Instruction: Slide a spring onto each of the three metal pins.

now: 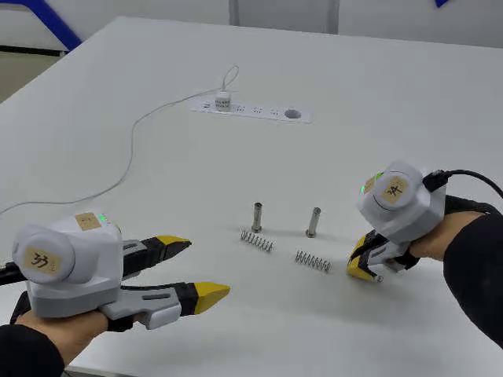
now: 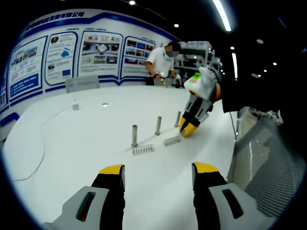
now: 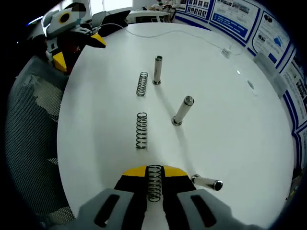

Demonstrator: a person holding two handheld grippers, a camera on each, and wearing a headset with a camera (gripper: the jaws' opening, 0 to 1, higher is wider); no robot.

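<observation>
Two metal pins stand upright mid-table, the left pin (image 1: 257, 217) and the right pin (image 1: 313, 221). In front of them lie two loose springs, one spring (image 1: 257, 240) and the other spring (image 1: 313, 261). My right gripper (image 1: 363, 267) is tipped down at the table, shut on a third spring (image 3: 154, 182) that runs along its jaws. The third pin (image 3: 207, 182) stands close beside those jaws; it is also in the left gripper view (image 2: 178, 119). My left gripper (image 1: 192, 267) hovers open near the front left, nothing between its fingers, well short of the springs.
A white power strip (image 1: 251, 110) with a plugged-in charger and a trailing cable (image 1: 130, 153) lies farther back on the white table (image 1: 393, 94). A mesh chair (image 2: 268, 158) stands by the table edge. A person (image 2: 160, 60) works at the far end.
</observation>
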